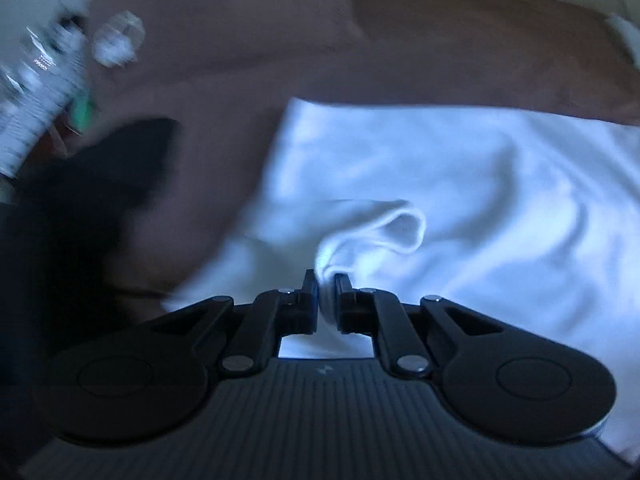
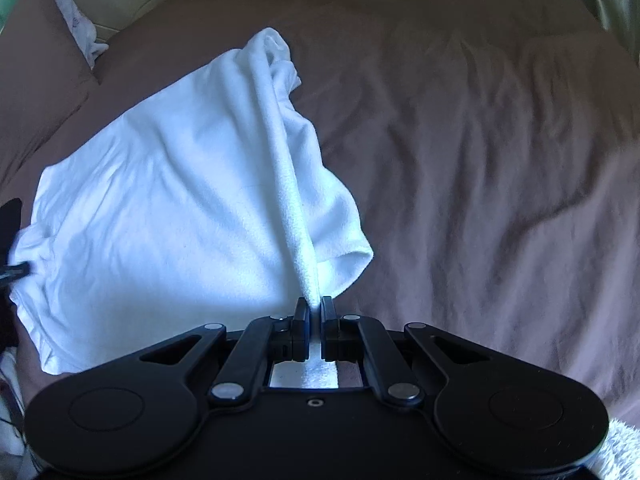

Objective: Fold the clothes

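Open passage: bare brown bedsheet (image 2: 500,160) right of the white garment (image 2: 180,184). Obstructions, left side: bottle (image 1: 40,92), crumpled wrapper (image 1: 118,42), dark cloth (image 1: 100,184). Far edge: pillow (image 2: 36,92), white sock (image 2: 76,20).

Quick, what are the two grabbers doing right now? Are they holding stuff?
Left gripper: closed, pinching a bunched bit of the white garment.
Right gripper: closed, pinching a stretched fold of the same white garment.
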`<state>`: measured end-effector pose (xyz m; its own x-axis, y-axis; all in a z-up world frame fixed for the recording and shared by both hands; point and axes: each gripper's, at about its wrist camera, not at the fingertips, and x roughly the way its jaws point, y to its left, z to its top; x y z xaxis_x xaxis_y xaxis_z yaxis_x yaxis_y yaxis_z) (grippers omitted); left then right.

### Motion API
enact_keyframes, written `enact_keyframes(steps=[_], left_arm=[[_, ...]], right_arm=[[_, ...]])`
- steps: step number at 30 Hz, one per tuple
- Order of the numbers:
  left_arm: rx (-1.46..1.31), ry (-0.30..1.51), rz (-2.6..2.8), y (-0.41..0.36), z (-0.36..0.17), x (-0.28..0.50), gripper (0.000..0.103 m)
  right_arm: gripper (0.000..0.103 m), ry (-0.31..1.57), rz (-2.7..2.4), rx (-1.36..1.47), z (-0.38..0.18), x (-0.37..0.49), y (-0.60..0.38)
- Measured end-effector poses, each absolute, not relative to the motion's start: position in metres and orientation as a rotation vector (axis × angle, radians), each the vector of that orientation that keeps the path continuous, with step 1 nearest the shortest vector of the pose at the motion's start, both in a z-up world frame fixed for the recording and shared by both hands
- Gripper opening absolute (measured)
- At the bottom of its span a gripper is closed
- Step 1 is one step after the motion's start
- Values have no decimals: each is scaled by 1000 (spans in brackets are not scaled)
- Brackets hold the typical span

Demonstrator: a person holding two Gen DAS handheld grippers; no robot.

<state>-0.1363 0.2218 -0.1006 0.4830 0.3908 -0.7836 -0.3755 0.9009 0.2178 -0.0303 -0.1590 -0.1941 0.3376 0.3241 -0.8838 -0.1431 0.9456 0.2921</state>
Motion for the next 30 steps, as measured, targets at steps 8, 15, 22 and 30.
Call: enact_keyframes(steps=[8, 15, 22, 30], left_arm=[[-171, 1214, 606, 255, -132, -200, 21], [-156, 1026, 634, 269, -90, -220, 32], [-145, 908, 355, 277, -71, -163, 44], [-122, 1005, 346, 308, -100, -75, 46]], right_arm=[[5, 1158, 296, 89, -191, -35, -151], [5, 1139, 317, 160, -183, -35, -164], [7, 1168, 219, -109, -184, -30, -145], [35, 1054, 375, 126, -128, 10, -174]])
